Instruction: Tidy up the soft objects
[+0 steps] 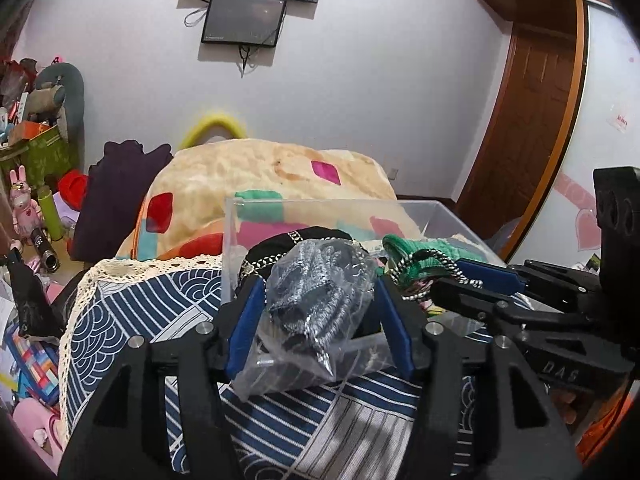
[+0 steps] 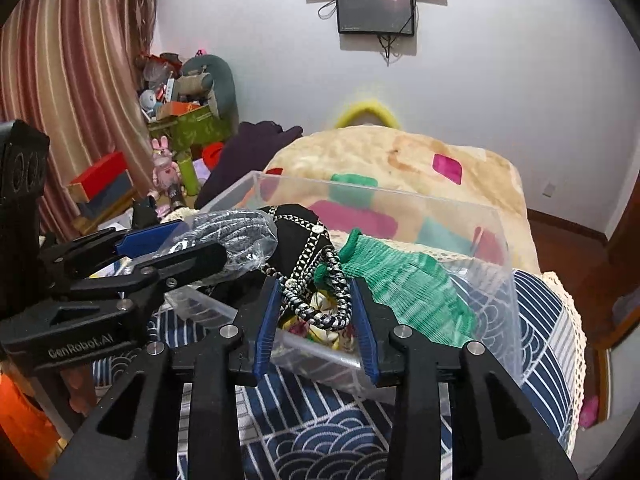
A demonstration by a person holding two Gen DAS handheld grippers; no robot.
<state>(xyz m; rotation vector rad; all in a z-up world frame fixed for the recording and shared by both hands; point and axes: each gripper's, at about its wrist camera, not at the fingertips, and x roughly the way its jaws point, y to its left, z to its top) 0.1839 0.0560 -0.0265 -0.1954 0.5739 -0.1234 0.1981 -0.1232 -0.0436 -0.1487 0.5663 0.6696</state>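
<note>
My left gripper point(image 1: 318, 292) is shut on a clear plastic bag of grey knit fabric point(image 1: 316, 300), held at the near left edge of a clear plastic box point(image 1: 232, 248). My right gripper point(image 2: 316, 300) is shut on a black-and-white braided cord point(image 2: 320, 312) over the box's front wall point(image 2: 312, 356). Inside the box lie a black item with chain trim point(image 2: 292, 240) and a green knit piece point(image 2: 404, 284). The left gripper and its bag point(image 2: 236, 240) show at the left of the right wrist view. The right gripper point(image 1: 468, 280) shows in the left wrist view.
The box stands on a blue-and-white patterned cloth point(image 2: 320, 432) with a lace edge. Behind it lies a beige blanket point(image 1: 260, 176) with coloured patches, and a dark purple garment point(image 1: 116, 200). Toys and boxes point(image 2: 180, 120) pile at the far left by a striped curtain point(image 2: 80, 80).
</note>
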